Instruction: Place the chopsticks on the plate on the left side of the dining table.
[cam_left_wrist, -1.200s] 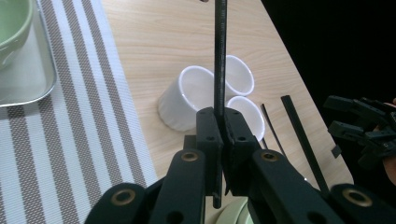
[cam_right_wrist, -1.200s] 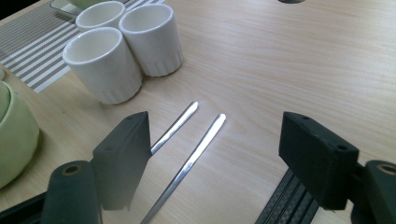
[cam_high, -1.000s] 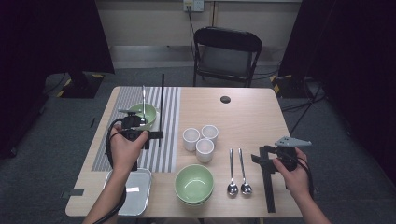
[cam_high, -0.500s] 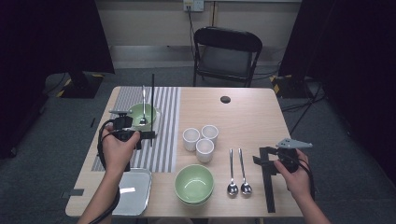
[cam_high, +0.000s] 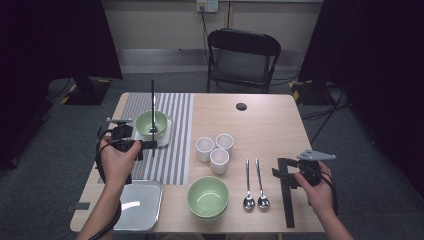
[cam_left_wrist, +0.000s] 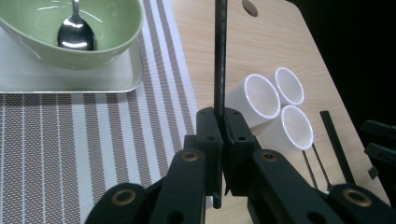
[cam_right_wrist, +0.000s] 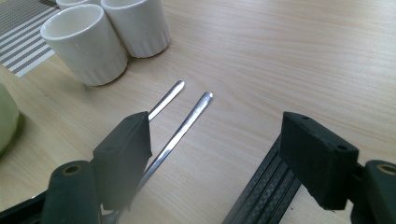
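High view, left to right. Metal tray (cam_high: 137, 210) at the near left corner of the counter (cam_high: 270, 130). Left tool (cam_high: 134, 145) over the striped placemat (cam_high: 172, 145), near its left edge, jaws clamped on a thin black stick (cam_high: 153, 102). In this view the stick stands upright and runs up past the green bowl with a spoon (cam_high: 151, 123), which sits on a second small tray on the placemat. Left gripper view: both pads are pressed flat against the stick (cam_left_wrist: 220, 60), which rises straight up between them; the bowl with the spoon (cam_left_wrist: 74, 32) is at upper left, the three white cups (cam_left_wrist: 275, 109) to the right.

Centre of the counter: an empty green bowl (cam_high: 208, 196) near the front edge, and the three white cups touching one another beyond it. Two spoons (cam_high: 252, 182) lie side by side to the right of the bowl, handles pointing away.

Right side: the right tool (cam_high: 284, 172) is just above black strips (cam_high: 287, 200) that lie on the counter near the right front corner. Right gripper view: its jaws stand wide apart with nothing between them; the spoon handles (cam_right_wrist: 182, 116) are beside the left jaw, the black strips (cam_right_wrist: 261, 191) under the right jaw.
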